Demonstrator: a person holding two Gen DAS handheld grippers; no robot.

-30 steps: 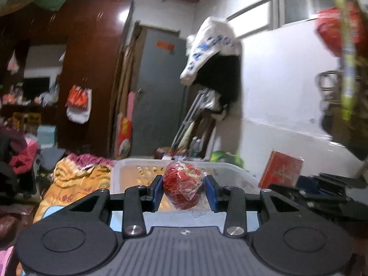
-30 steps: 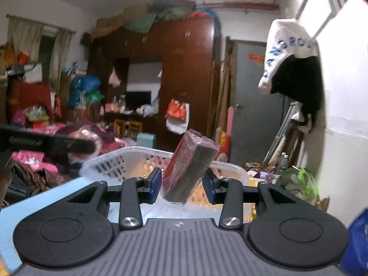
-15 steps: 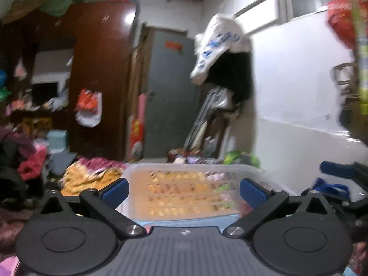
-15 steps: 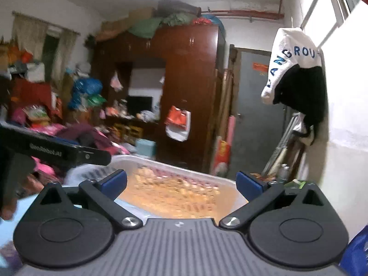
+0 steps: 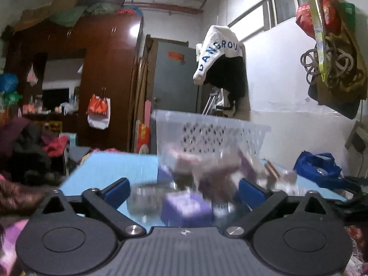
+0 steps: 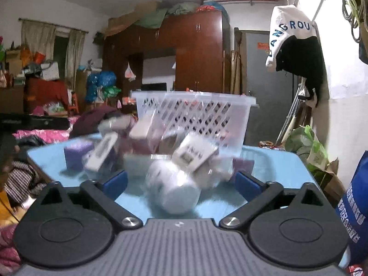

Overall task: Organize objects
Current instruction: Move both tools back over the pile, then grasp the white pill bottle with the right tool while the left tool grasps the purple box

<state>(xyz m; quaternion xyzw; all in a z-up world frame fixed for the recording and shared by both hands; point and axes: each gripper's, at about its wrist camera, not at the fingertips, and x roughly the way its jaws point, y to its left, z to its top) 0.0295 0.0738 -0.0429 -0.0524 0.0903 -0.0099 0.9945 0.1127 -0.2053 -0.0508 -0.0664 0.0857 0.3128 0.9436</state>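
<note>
A white perforated basket [image 5: 207, 135] [image 6: 195, 117] stands at the far side of a light blue table [image 5: 110, 168] [image 6: 276, 168]. A blurred pile of boxes and packets lies in front of it: a purple box [image 5: 186, 209] [image 6: 77, 153], a white cylinder [image 6: 172, 191], a white box with a label [image 6: 195, 153]. My left gripper [image 5: 184, 192] is open and empty, low over the table before the pile. My right gripper [image 6: 181, 184] is open and empty, with the white cylinder between its fingers' line of view.
A blue bag [image 5: 317, 168] lies at the table's right side, and another blue bag [image 6: 354, 209] is at the right edge. A white wall [image 5: 287, 92] is on the right. Clothes piles [image 5: 30, 151] and a wardrobe [image 6: 197, 55] are behind and left.
Both grippers opened: the left let go of the red wrapped ball, the right the dark red packet. Both then dropped low to the table, facing a blurred pile of items before the basket.
</note>
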